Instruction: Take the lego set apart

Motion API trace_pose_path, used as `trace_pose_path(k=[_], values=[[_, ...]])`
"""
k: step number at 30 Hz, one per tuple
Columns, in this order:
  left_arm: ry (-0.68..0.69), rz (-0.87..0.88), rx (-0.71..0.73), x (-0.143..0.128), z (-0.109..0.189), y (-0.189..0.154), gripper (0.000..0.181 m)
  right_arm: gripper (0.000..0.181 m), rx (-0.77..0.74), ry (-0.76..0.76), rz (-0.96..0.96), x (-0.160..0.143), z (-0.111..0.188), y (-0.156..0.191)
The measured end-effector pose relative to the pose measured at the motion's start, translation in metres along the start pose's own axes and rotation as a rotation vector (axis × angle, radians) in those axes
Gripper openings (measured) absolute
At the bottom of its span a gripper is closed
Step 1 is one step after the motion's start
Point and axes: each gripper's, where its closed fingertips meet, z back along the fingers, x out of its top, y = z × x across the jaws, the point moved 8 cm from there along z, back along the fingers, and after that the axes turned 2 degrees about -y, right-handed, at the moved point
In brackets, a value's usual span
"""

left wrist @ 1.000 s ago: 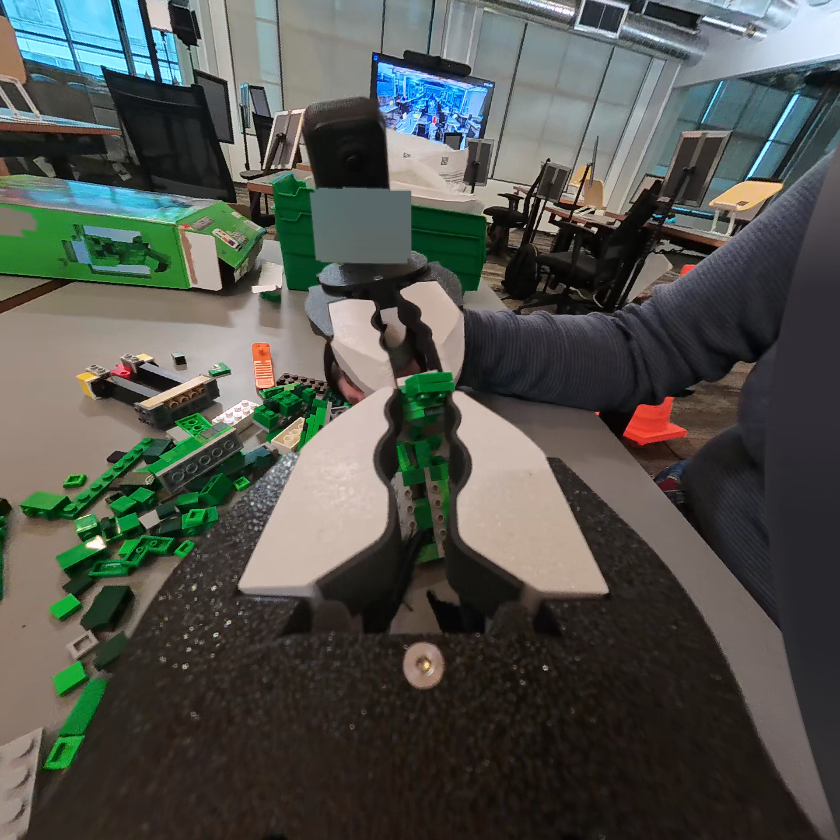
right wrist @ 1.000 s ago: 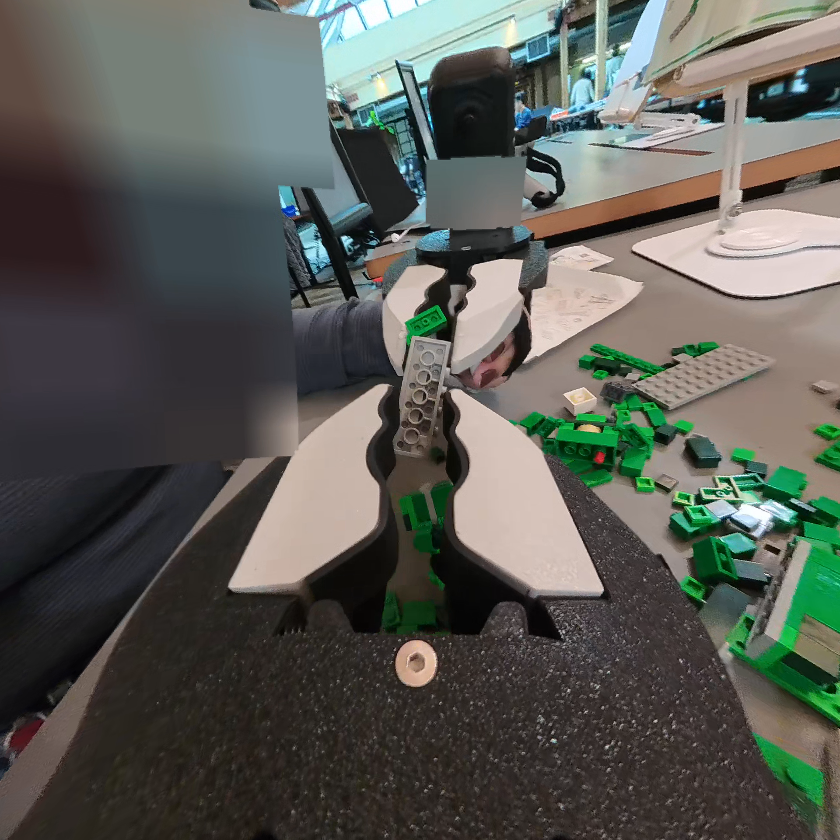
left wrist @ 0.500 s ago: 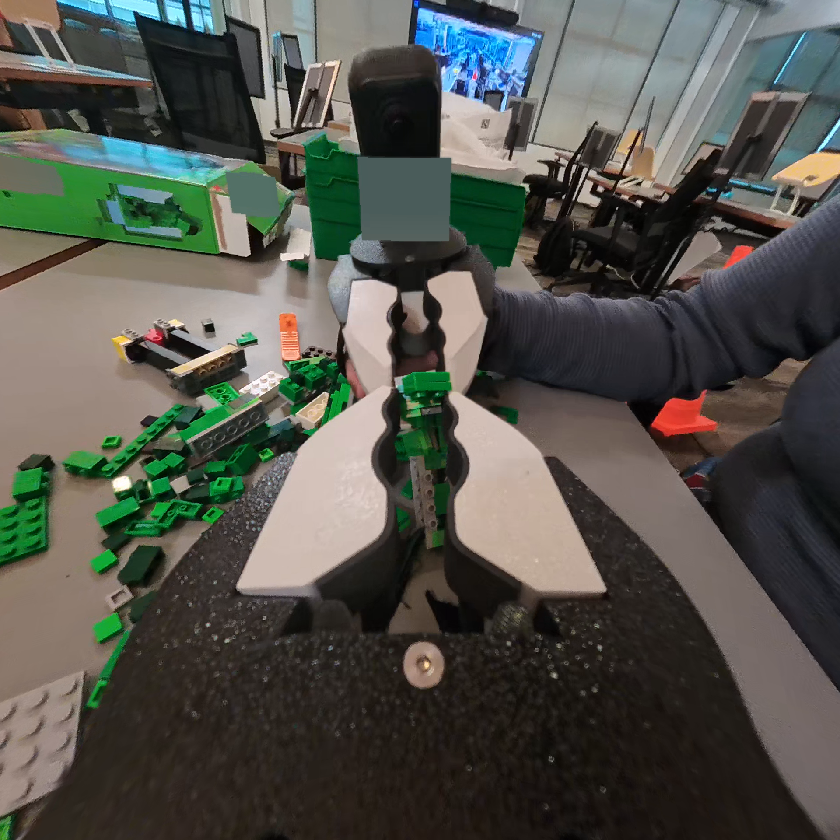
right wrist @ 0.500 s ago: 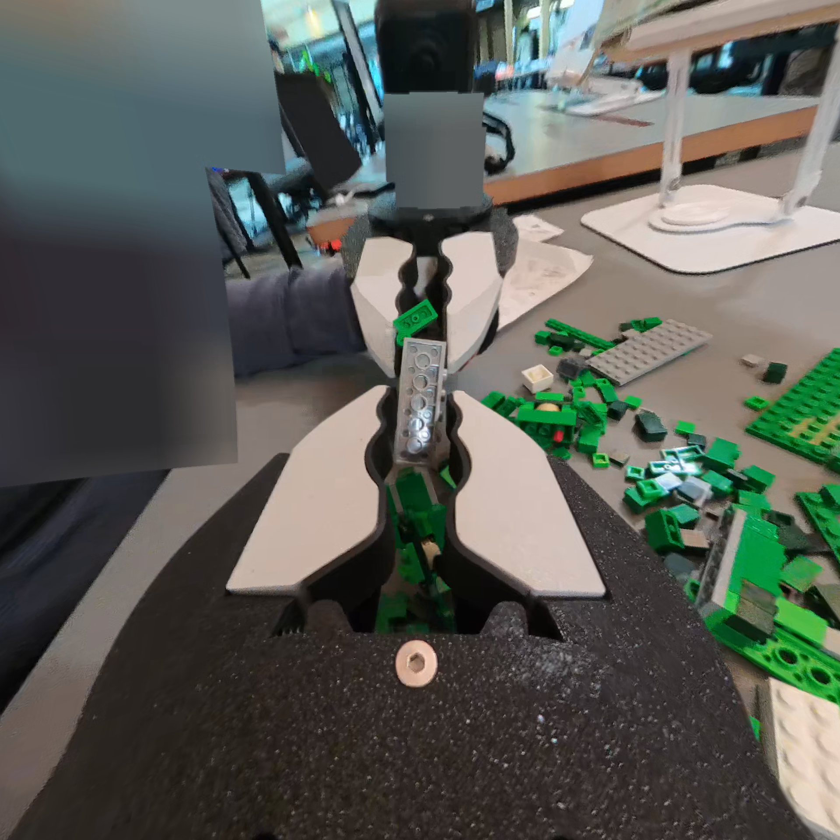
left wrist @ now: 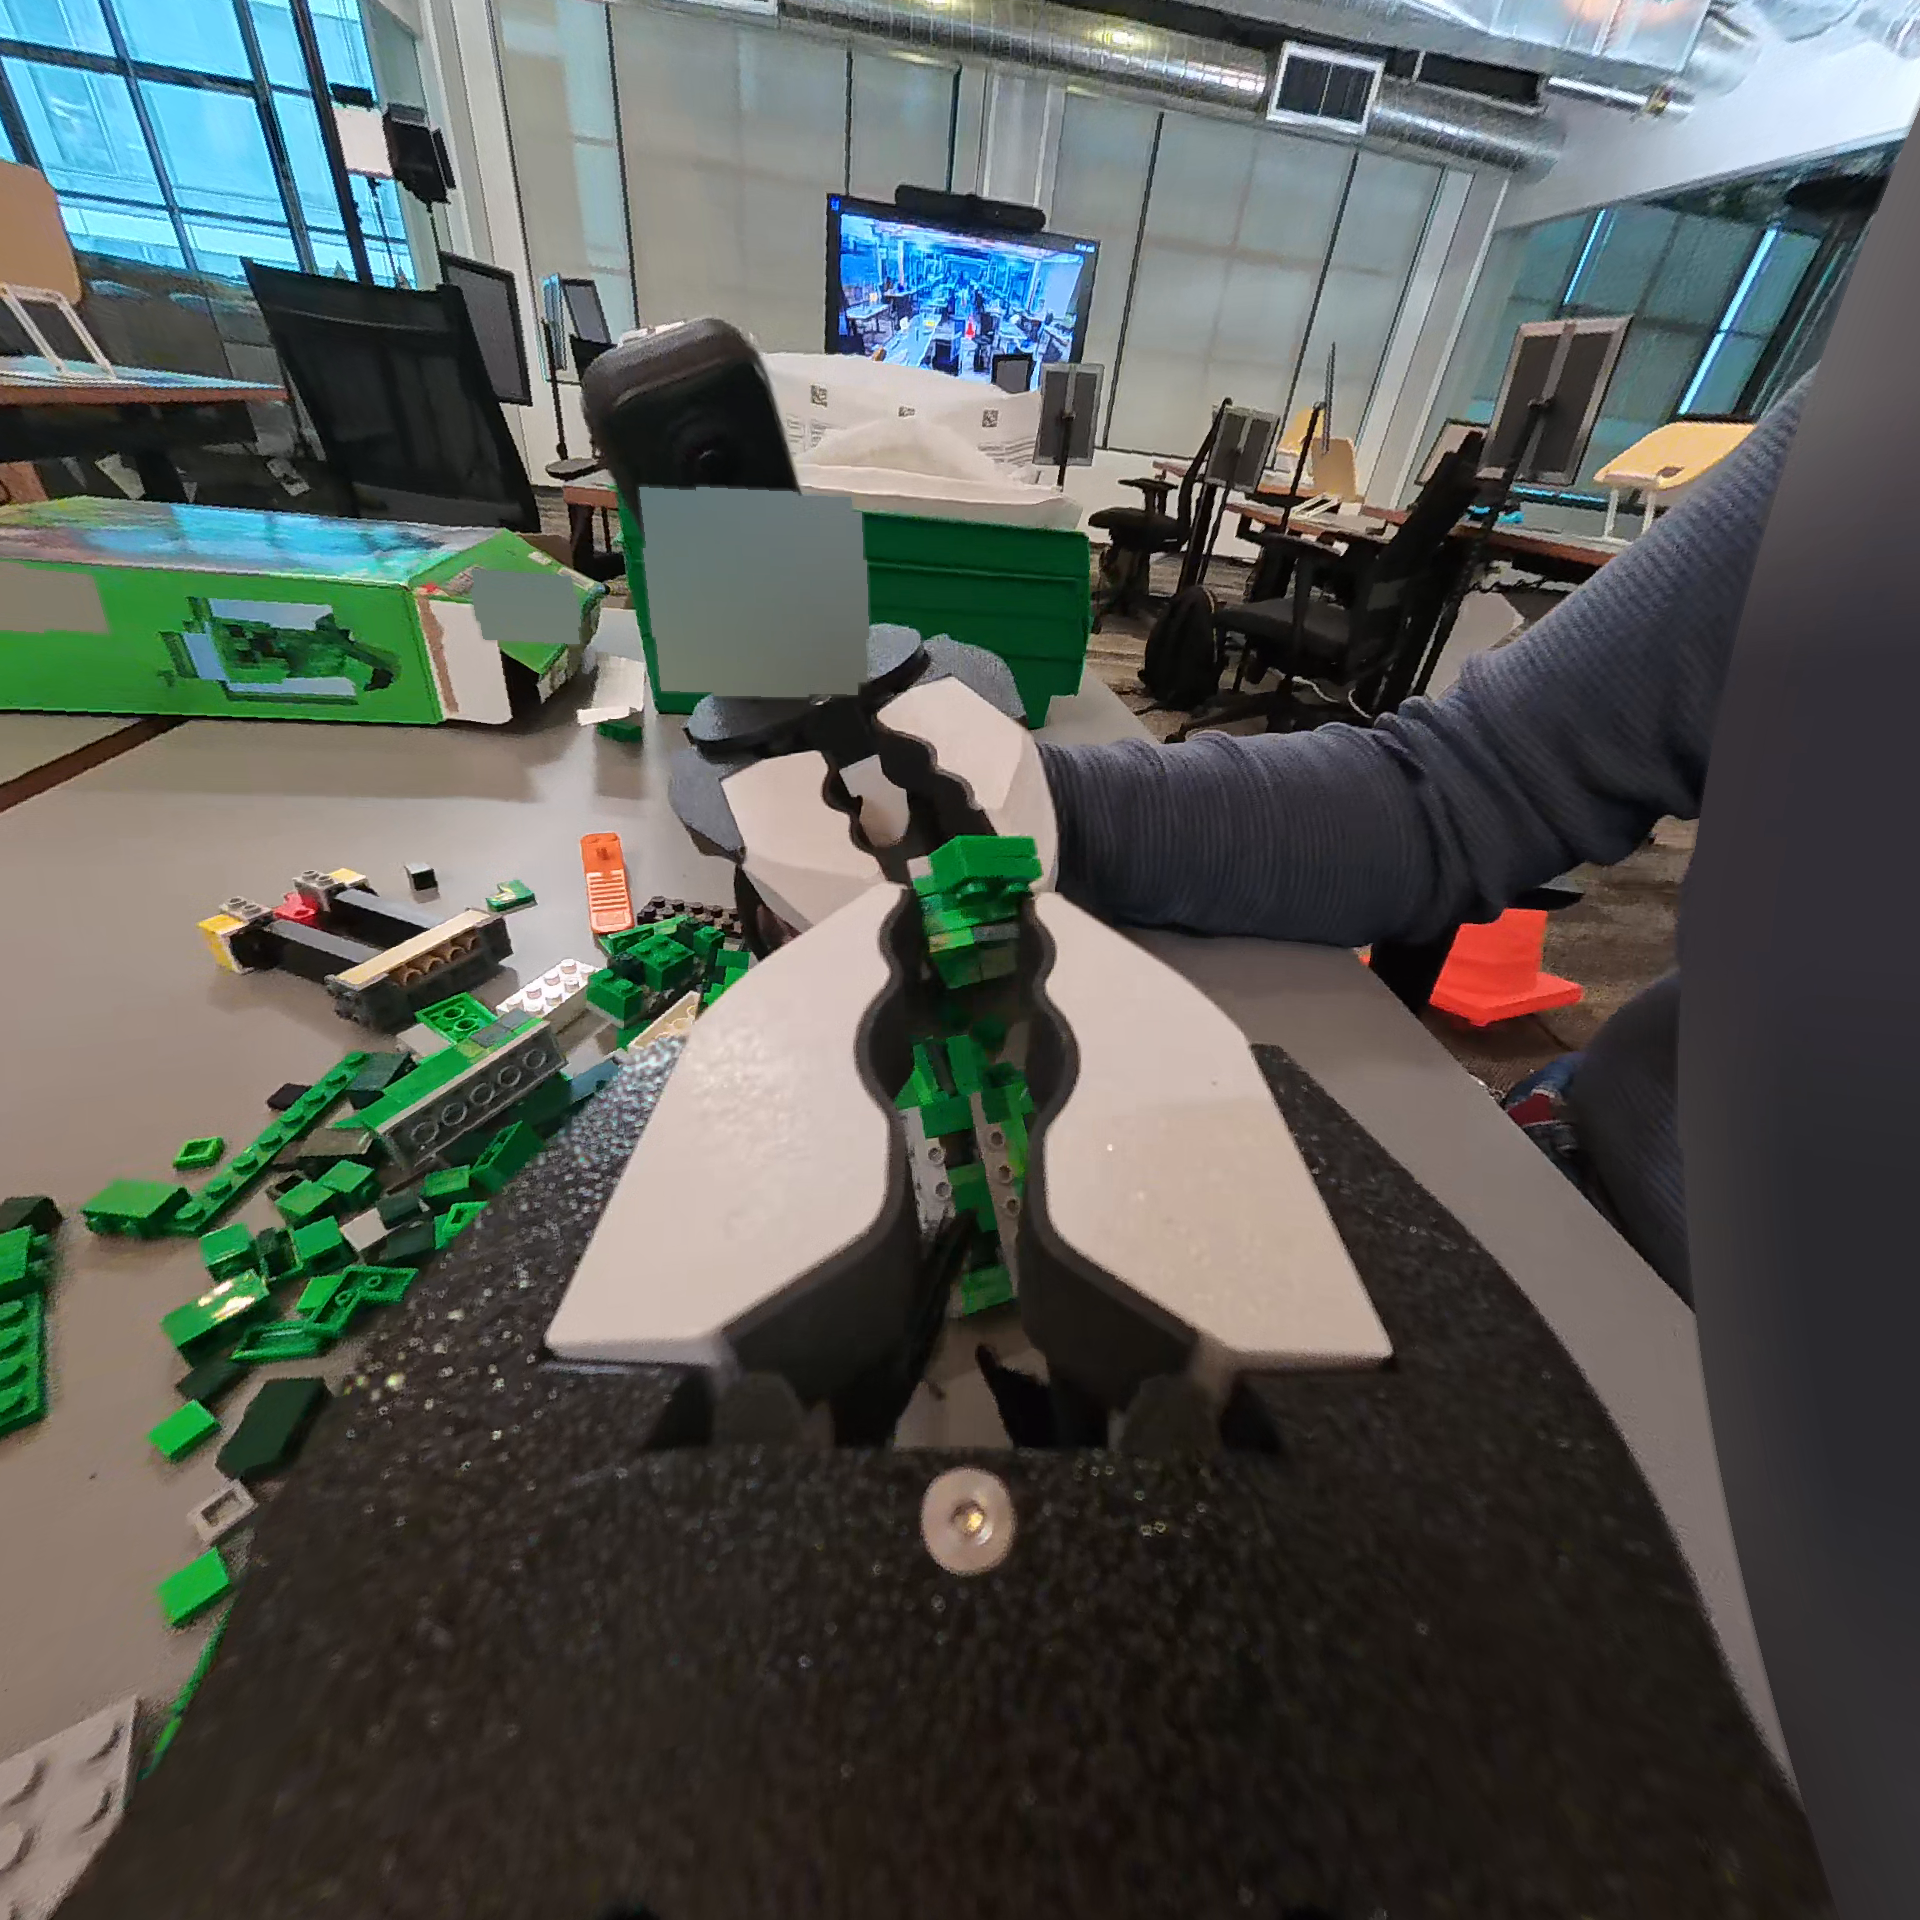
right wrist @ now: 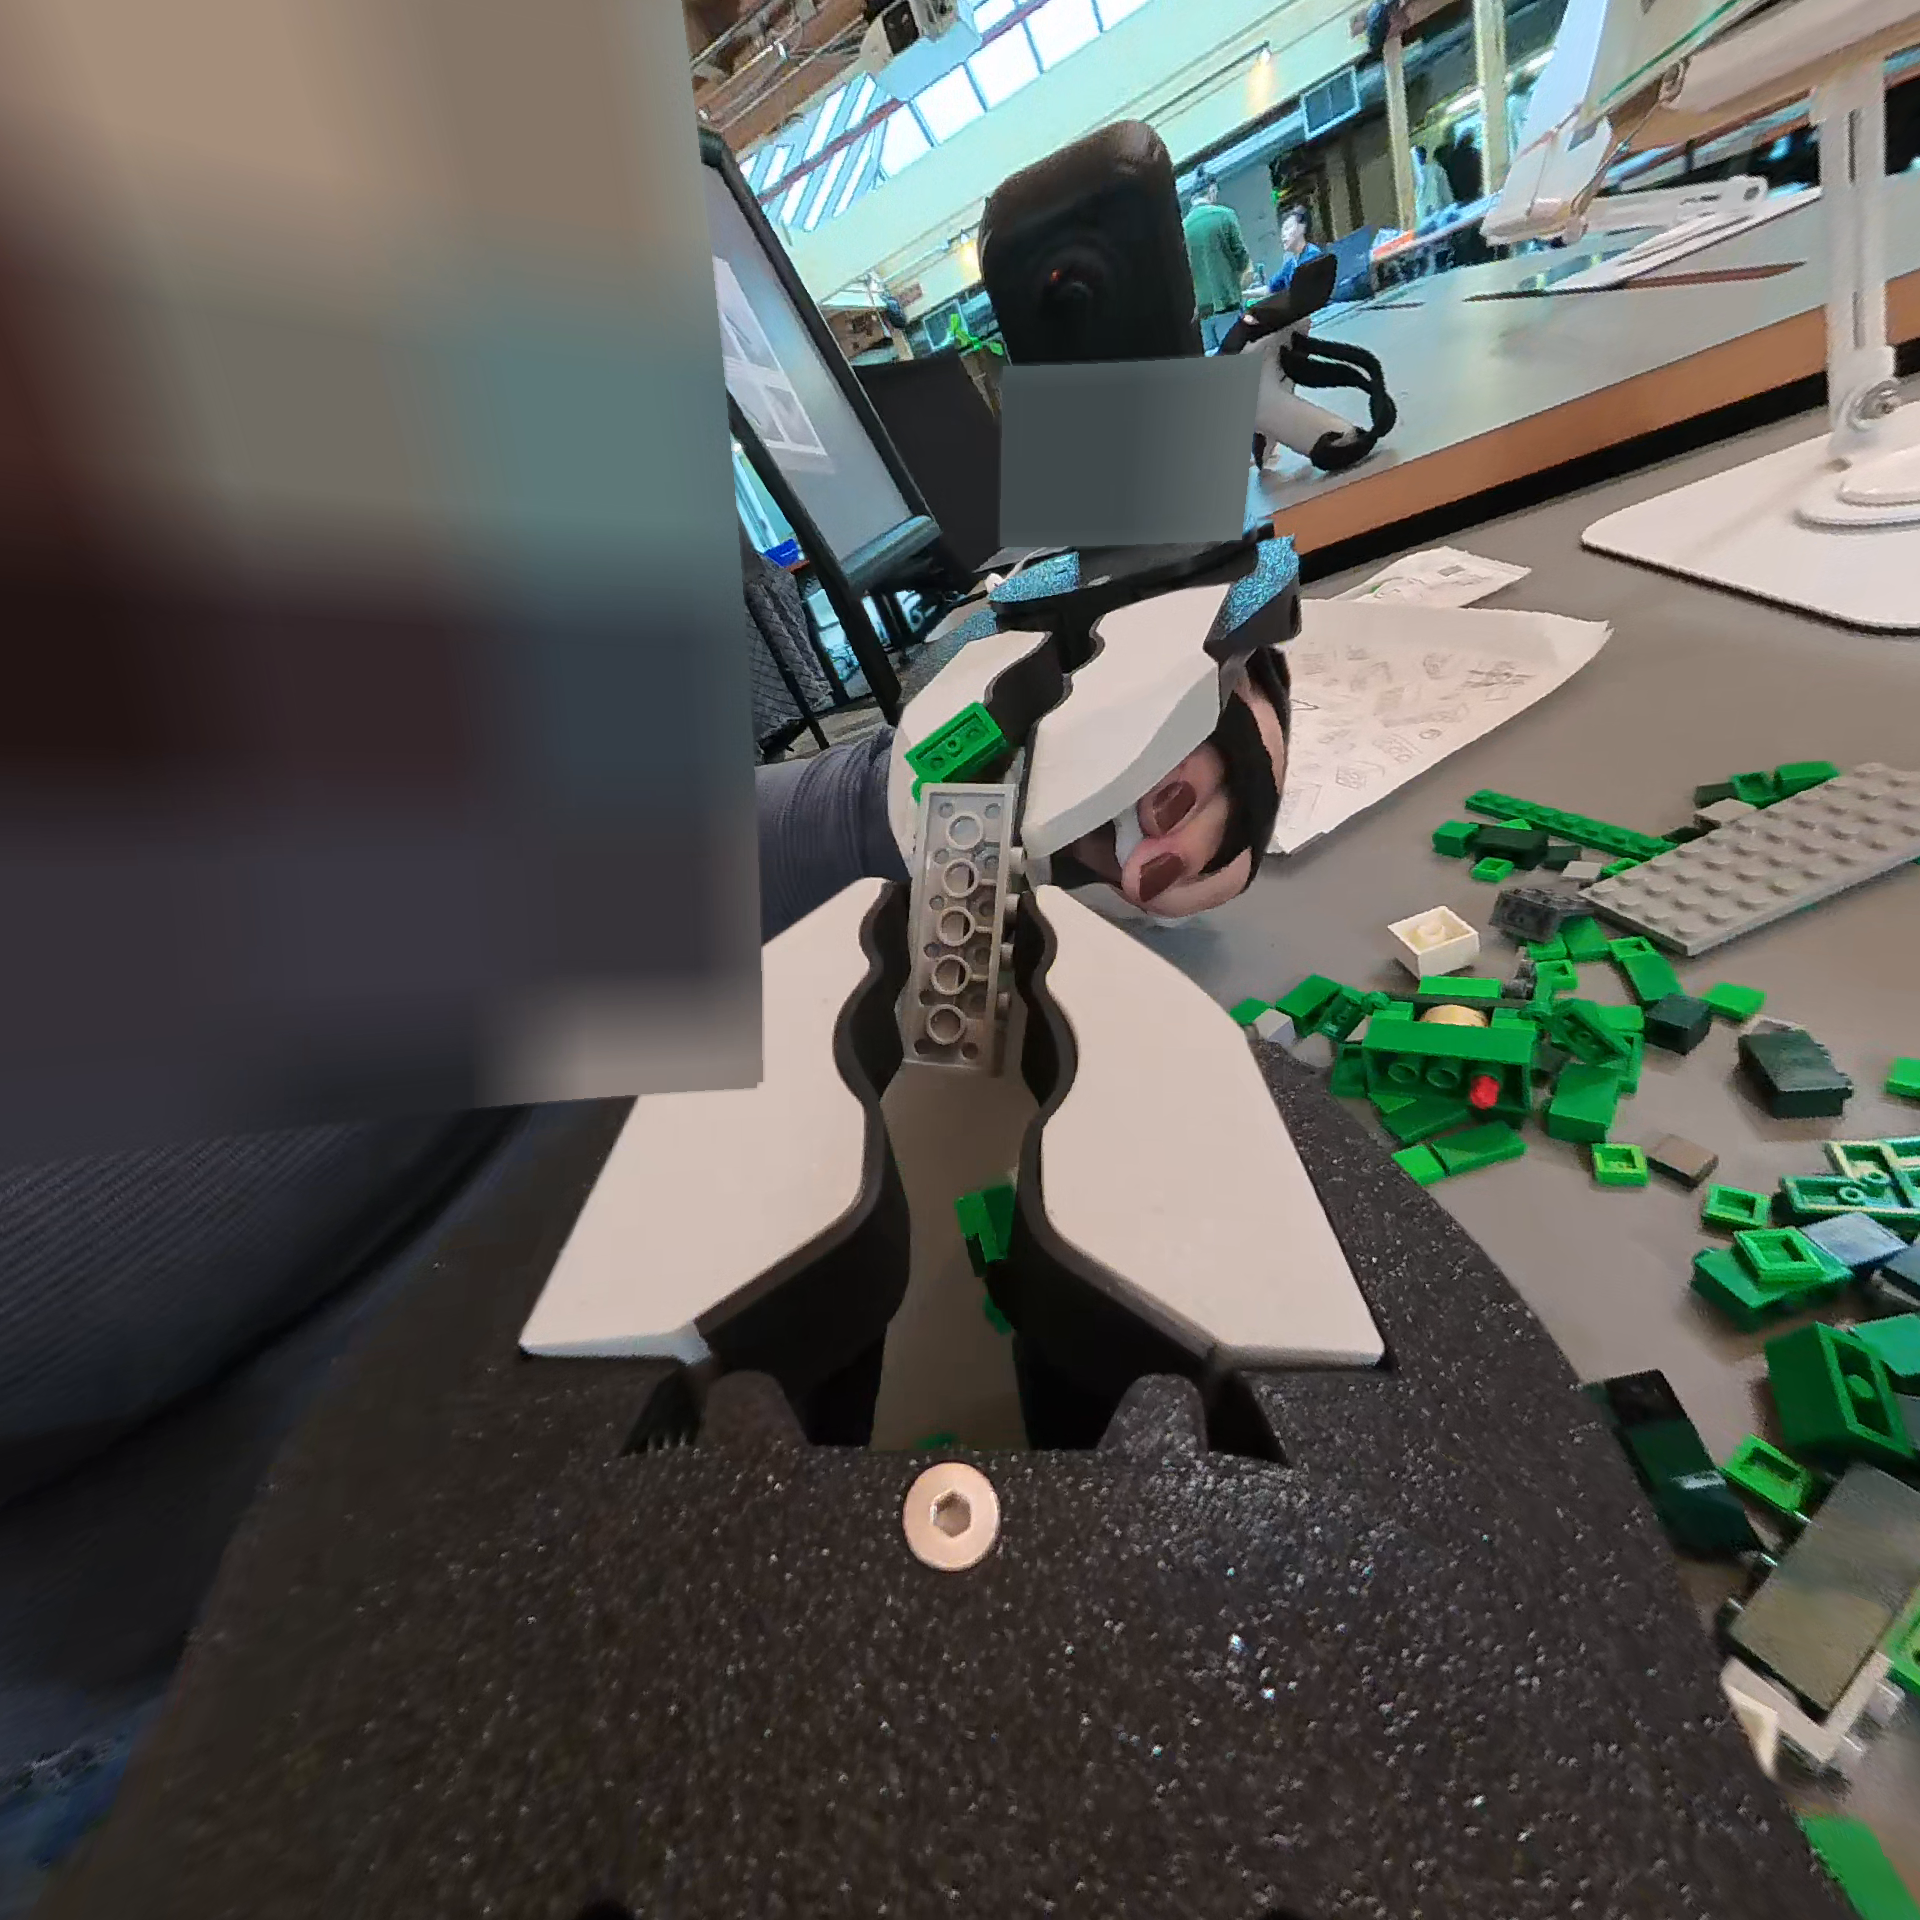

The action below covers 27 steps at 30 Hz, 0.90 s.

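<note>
My left gripper [left wrist: 971, 914] is shut on a green lego assembly [left wrist: 971, 1101] that runs down between its fingers, held above the grey table [left wrist: 208, 810]. My right gripper [right wrist: 961, 904] faces it tip to tip and is shut on a grey plate [right wrist: 956, 935], seen from its underside. The plate's far end meets a small green piece [right wrist: 951, 740] in the left gripper [right wrist: 1003, 774], which appears tilted in the right wrist view. In the left wrist view the right gripper [left wrist: 935, 847] is tilted and touches the assembly's green top [left wrist: 977, 868].
Loose green bricks [left wrist: 312, 1195], a black and yellow block [left wrist: 353, 935] and an orange separator [left wrist: 606, 883] lie on the table. A green box [left wrist: 239, 634] and green bins [left wrist: 966, 613] stand behind. A large grey plate [right wrist: 1756, 862], more bricks [right wrist: 1455, 1060] and paper sheets [right wrist: 1434, 675] lie on the right. My two grippers' fingertips are within a few centimetres of each other. The orange separator [left wrist: 606, 883] is about 25 cm from both grippers' fingertips.
The two grippers have twisted against each other, so each now looks tilted in the other's view. Both have risen a little and kept their hold.
</note>
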Motion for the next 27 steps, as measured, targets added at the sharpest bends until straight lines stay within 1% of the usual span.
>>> trace_pose_path(k=[6,8,9,11,14,19,21,22,23,25,27], values=[[-0.023,0.033,-0.036,-0.002,-0.001,0.001,0.017,0.02,0.048,-0.006,-0.054,-0.001,0.0,-0.002],[-0.062,0.06,-0.082,-0.001,-0.001,0.0,0.017,0.019,0.105,-0.035,-0.08,-0.001,0.0,-0.001],[-0.07,0.07,-0.074,-0.001,-0.001,0.002,0.017,0.019,0.109,-0.047,-0.089,0.0,0.0,-0.002],[-0.047,0.089,-0.067,-0.005,0.0,0.005,0.016,0.019,0.085,-0.03,-0.092,-0.002,0.001,-0.005],[-0.054,0.124,-0.051,-0.006,0.0,0.008,0.016,0.019,0.066,-0.05,-0.094,-0.003,0.003,-0.008],[-0.03,0.15,0.095,-0.009,0.003,0.019,0.016,0.019,-0.101,-0.063,-0.043,-0.001,0.008,-0.017],[-0.027,0.174,0.124,-0.01,0.004,0.021,0.017,0.019,-0.153,-0.051,-0.009,-0.001,0.009,-0.017],[-0.023,0.183,0.137,-0.011,0.003,0.022,0.021,0.019,-0.174,-0.046,0.015,-0.001,0.008,-0.017],[-0.021,0.19,0.129,-0.012,0.002,0.022,0.018,0.019,-0.193,-0.039,0.034,0.0,0.007,-0.017],[-0.036,0.188,0.114,-0.011,0.001,0.021,0.016,0.019,-0.196,-0.034,0.047,0.0,0.007,-0.016],[-0.035,0.147,0.085,-0.008,0.001,0.018,0.016,0.019,-0.145,-0.044,0.019,0.001,0.006,-0.013]])
